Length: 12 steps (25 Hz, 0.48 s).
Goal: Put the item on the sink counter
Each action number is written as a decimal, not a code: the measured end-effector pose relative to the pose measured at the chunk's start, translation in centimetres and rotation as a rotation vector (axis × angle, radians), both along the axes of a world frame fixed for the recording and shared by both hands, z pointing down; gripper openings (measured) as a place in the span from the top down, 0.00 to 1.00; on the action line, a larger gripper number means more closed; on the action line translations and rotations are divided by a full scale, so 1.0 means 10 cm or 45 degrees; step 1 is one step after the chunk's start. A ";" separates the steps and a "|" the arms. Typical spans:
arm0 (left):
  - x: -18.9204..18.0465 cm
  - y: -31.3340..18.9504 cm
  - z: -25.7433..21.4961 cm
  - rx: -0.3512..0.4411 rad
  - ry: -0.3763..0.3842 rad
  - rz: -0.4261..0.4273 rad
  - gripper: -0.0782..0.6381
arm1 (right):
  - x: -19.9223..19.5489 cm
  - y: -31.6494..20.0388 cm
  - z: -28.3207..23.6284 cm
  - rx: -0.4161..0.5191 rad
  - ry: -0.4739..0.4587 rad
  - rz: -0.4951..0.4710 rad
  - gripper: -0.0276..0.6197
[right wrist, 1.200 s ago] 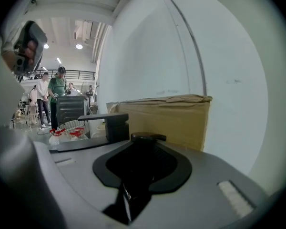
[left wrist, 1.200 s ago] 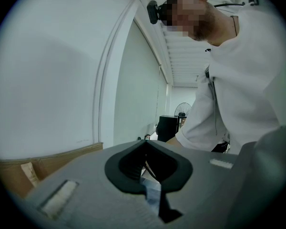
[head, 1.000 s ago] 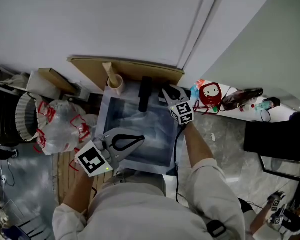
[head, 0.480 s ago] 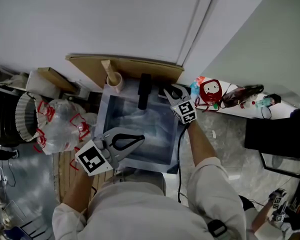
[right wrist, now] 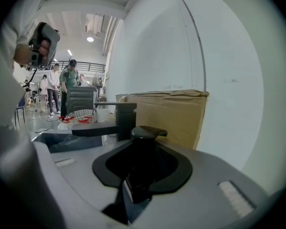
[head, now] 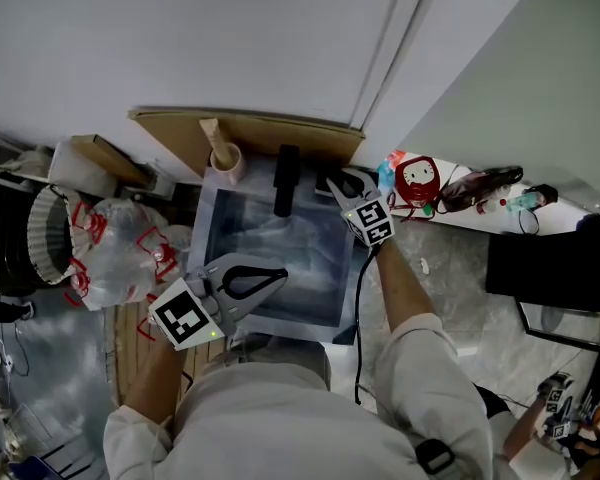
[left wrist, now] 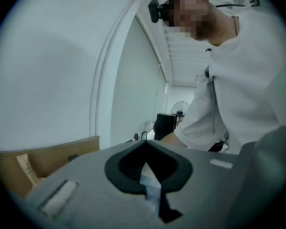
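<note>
Head view: right gripper (head: 333, 182) at the back right corner of the steel sink (head: 216, 230), just right of the black faucet (head: 286, 182). Right gripper view: jaws part-spread and pinching a black item (right wrist: 142, 149), glossy, upright, with a flat wide cap; faucet close behind it, cardboard sheet (right wrist: 171, 113) against the wall. Can't tell whether the item's base rests on the sink rim. Left gripper (head: 278, 279) hangs over the front left of the basin, well apart from the item, jaws pressed together with nothing between them. Tan cup (head: 227, 164) at the back left corner, plastic bags (head: 120, 253) left of the sink, red doll (head: 420, 184) on the right.
</note>
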State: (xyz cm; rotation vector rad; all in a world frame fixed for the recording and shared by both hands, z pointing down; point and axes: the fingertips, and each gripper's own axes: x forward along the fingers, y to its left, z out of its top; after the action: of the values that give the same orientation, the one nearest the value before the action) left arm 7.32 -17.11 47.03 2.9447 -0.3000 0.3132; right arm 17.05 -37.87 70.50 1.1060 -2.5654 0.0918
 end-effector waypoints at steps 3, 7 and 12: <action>0.01 0.01 0.01 -0.007 0.002 0.003 0.88 | 0.00 0.00 0.03 -0.012 0.035 -0.002 0.80; 0.02 0.01 0.01 -0.005 0.006 0.009 0.88 | 0.00 -0.03 0.03 -0.029 0.076 -0.007 0.74; 0.03 0.02 0.00 -0.007 0.016 0.015 0.88 | 0.00 -0.01 0.04 -0.053 0.082 -0.017 0.70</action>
State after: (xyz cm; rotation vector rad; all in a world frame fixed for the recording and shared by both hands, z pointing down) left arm 7.60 -16.93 46.99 2.9429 -0.2800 0.2967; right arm 17.08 -37.96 70.91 1.0592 -2.5023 0.1045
